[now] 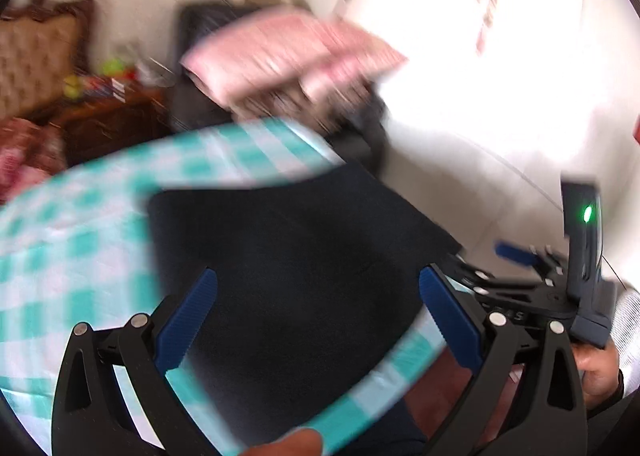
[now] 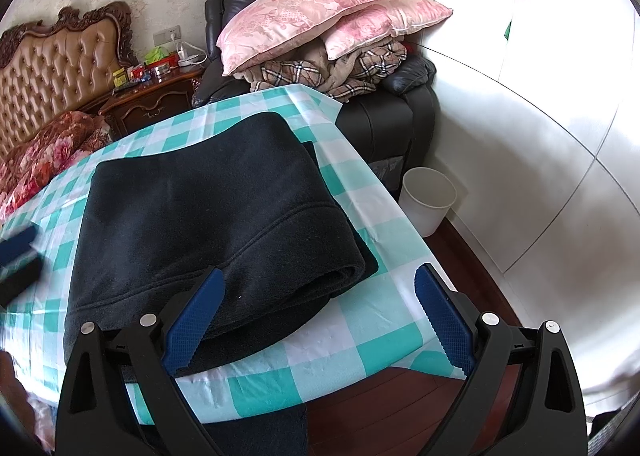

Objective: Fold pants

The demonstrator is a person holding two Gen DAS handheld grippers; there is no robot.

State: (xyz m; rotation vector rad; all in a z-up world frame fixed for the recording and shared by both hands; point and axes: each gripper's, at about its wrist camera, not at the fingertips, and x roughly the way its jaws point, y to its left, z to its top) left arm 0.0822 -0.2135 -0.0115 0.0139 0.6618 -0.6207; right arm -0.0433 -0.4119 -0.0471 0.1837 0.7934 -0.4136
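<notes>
Dark navy fleece pants (image 2: 208, 216) lie folded in layers on a table with a teal and white checked cloth (image 2: 360, 336); the hem edge faces me. In the blurred left wrist view the pants (image 1: 304, 276) fill the middle. My right gripper (image 2: 318, 320) is open and empty at the table's near edge, its left finger over the pants' near corner. It also shows at the right of the left wrist view (image 1: 520, 256). My left gripper (image 1: 318, 320) is open and empty above the pants; part of it shows at the left edge of the right wrist view (image 2: 18, 252).
A dark leather armchair (image 2: 392, 116) behind the table holds pink pillows (image 2: 320, 12) and a plaid blanket (image 2: 304, 74). A white bin (image 2: 426, 200) stands on the floor at the right. A wooden nightstand (image 2: 152, 96) and a bed with tufted headboard (image 2: 52, 64) are at the left.
</notes>
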